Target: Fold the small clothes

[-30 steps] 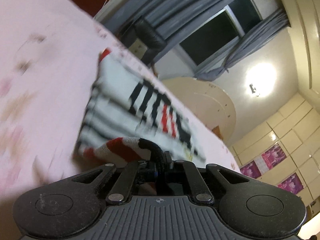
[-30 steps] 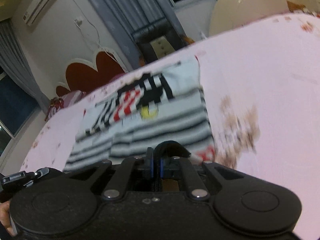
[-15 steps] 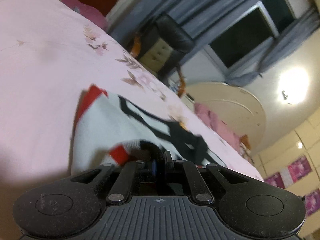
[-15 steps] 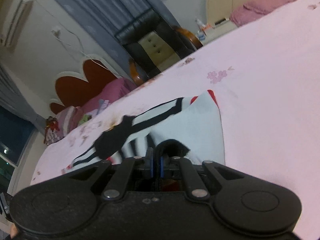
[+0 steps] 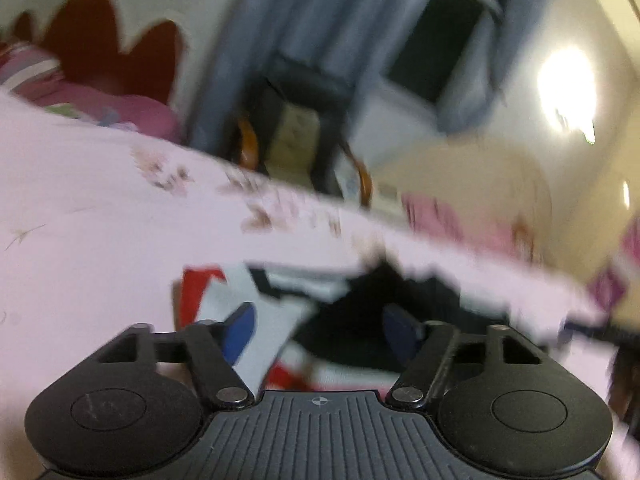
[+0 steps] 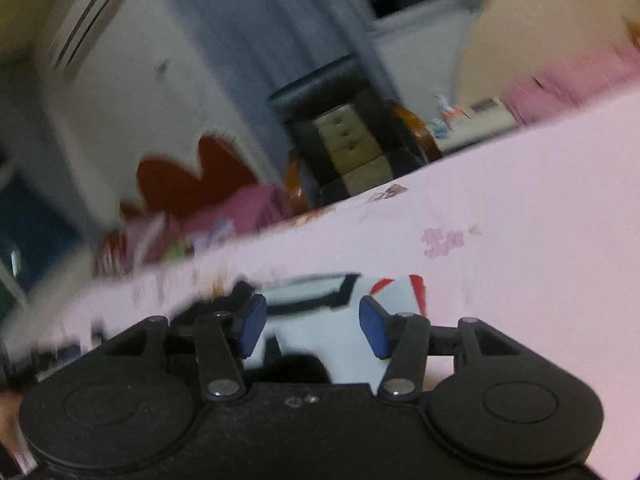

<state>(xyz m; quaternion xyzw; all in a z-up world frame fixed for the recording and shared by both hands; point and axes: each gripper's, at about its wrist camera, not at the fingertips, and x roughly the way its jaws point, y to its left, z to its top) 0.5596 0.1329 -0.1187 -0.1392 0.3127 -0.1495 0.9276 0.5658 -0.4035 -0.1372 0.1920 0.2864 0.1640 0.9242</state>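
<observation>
A small white garment (image 5: 276, 300) with black stripes and red trim lies folded on the pink bedsheet (image 5: 88, 216), right in front of both grippers. My left gripper (image 5: 320, 332) is open, its blue pads (image 5: 240, 330) apart over the garment. In the right wrist view the same garment (image 6: 320, 332) lies between and just beyond my open right gripper (image 6: 312, 328), blue pads (image 6: 374, 330) apart and holding nothing. Both views are motion-blurred.
The pink floral sheet (image 6: 520, 240) stretches all around. Beyond the bed's far edge stand a dark padded chair (image 6: 348, 136), grey curtains (image 5: 304, 20), a red scalloped headboard (image 5: 100, 44) and pink pillows (image 5: 100, 104).
Both grippers were shut on the garment's edge and carried it forward over itself. Now both have opened and let it go, and it lies folded on the sheet.
</observation>
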